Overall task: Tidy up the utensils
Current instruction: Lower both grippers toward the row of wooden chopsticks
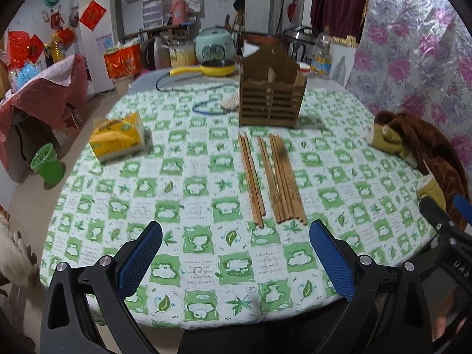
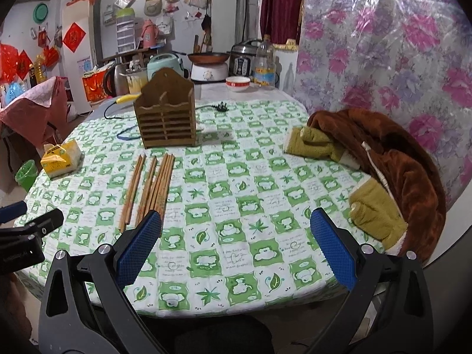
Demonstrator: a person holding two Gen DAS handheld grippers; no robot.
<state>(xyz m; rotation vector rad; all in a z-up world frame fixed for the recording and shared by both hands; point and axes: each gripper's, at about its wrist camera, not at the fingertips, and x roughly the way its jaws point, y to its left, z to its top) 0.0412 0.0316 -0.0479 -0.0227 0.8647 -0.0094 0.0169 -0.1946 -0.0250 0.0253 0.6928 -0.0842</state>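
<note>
the chopsticks lie flat on the green-and-white tablecloth, in loose groups running lengthwise toward the wooden holder: a pair on the left, then a tighter bundle beside it. their far tips stop just in front of the holder, which stands upright with two open compartments at its top. nothing is in the holder as far as the views show.

the left gripper hovers near the close ends of the chopsticks, on the side away from the holder, its jaws spread wide and gripping nothing. the right gripper is likewise released and empty, off to the right of the chopsticks and farther from the holder.

the step in hand looks like the first pick. it would go best by closing across one pair near its middle, square to its length, so the sticks do not pivot, then tilting them upright over one compartment.

left of the holder sits a yellow tissue pack; right of it, at the table edge, a brown plush garment.
</note>
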